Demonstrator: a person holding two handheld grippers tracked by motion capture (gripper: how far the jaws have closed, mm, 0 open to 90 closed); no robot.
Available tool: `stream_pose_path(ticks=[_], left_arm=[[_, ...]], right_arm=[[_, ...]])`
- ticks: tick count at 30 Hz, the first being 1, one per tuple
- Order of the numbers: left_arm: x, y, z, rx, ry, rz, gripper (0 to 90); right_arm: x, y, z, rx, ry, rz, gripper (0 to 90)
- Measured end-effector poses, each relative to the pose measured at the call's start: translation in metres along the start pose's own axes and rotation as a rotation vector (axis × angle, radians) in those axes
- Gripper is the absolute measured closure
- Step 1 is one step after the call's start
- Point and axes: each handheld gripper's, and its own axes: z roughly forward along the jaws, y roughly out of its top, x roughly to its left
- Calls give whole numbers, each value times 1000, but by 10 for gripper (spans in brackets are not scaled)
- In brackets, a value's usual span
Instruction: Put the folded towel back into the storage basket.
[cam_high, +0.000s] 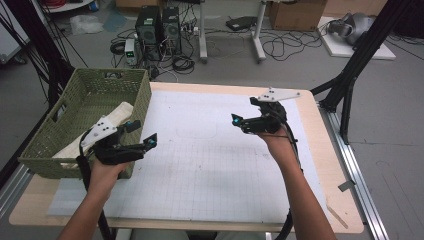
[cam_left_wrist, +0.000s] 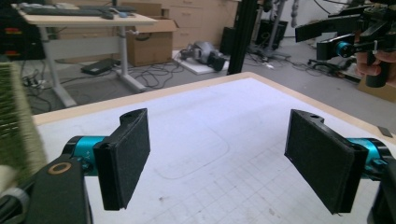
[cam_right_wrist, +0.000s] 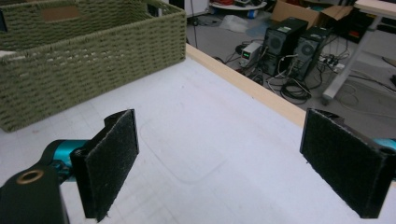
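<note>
Holding a gripper in each hand, you have both above the table (cam_high: 320, 190), and neither carries anything.

Item one: left gripper (cam_high: 142, 135). You hold it at the table's left side, just beside the near right corner of the basket (cam_high: 142, 92), tips aimed toward the middle of the mat (cam_high: 200, 165). In the left gripper view its jaws stand wide apart, with bare mat between the black pads (cam_left_wrist: 126, 158).

Item two: right gripper (cam_high: 242, 121). You hold it over the right half of the mat, well apart from the left one, tips turned leftward toward the basket. In the right gripper view its jaws are spread wide too (nothing between the pads (cam_right_wrist: 109, 163) but the mat and the table's wooden edge).

Item three: basket, green woven, with cut-out handles. It sits on the table's far left corner, partly over the mat's edge. It is the nearest thing to your left gripper, though the jaws do not touch it.

Item four: pale long object (cam_high: 117, 114) lying slantwise inside the basket, partly hidden behind your left gripper; what it is cannot be told.

Item five: mat, white with a fine grid and a faint rounded outline (cam_high: 196, 122) drawn near its far middle.

Item six (off the table): two computer towers (cam_high: 159, 27) and tangled cables on the floor beyond the far edge.
</note>
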Motion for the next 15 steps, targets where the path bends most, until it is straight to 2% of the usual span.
stream_pose_path(ticks=[7,10,15], left_arm=[[-14,-10,24,0,-55,20,223],[-19,-15,33,9,-73,25,219],[-27,-25,44,31,-101,37,221]], right_arm=[[-5,-31,-28,4,-48,0,108],[-3,-46,-38,16,-67,-8,108],[2,-69,-53,7,-107,1,108]])
